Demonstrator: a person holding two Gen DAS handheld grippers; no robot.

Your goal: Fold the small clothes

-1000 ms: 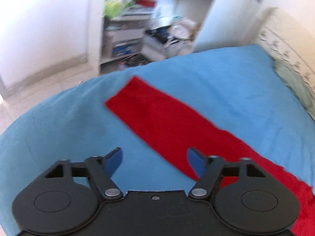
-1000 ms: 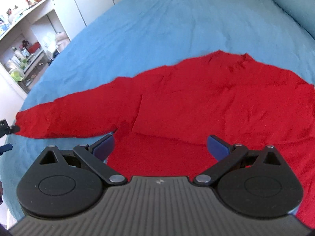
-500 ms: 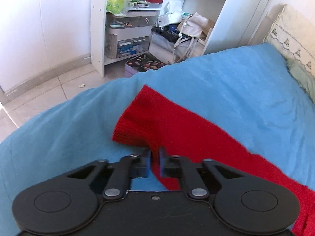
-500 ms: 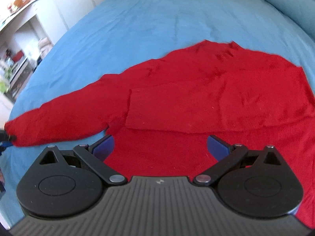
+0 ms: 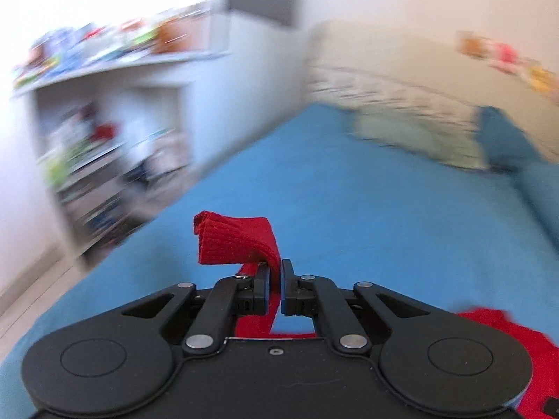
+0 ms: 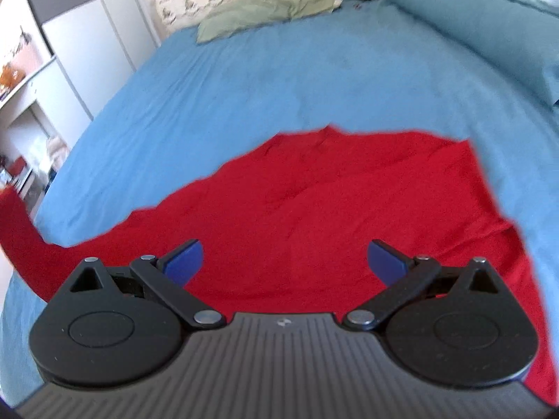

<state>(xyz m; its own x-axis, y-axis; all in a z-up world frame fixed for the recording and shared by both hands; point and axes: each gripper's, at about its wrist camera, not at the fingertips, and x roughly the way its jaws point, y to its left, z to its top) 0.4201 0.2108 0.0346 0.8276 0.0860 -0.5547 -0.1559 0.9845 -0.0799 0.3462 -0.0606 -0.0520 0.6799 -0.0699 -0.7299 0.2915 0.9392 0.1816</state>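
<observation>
Red sweater (image 6: 332, 209) spread flat on blue bedsheet (image 6: 244, 80), body just ahead of right gripper (image 6: 284, 262); that gripper's jaws stand wide apart, blue pads bare, nothing between them; left gripper (image 5: 275, 279) clenched on sleeve cuff (image 5: 234, 241), ribbed end raised off the sheet and flopping to the left; sleeve rises at left edge of right view; green pillow (image 6: 265, 14) at bed head; shelves (image 5: 104, 146) blurred

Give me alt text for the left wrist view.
The left gripper has its jaws shut on a red sleeve, whose ribbed cuff sticks up above a blue bed. Blurred behind are white shelves on the left and pillows at the far end.
</observation>
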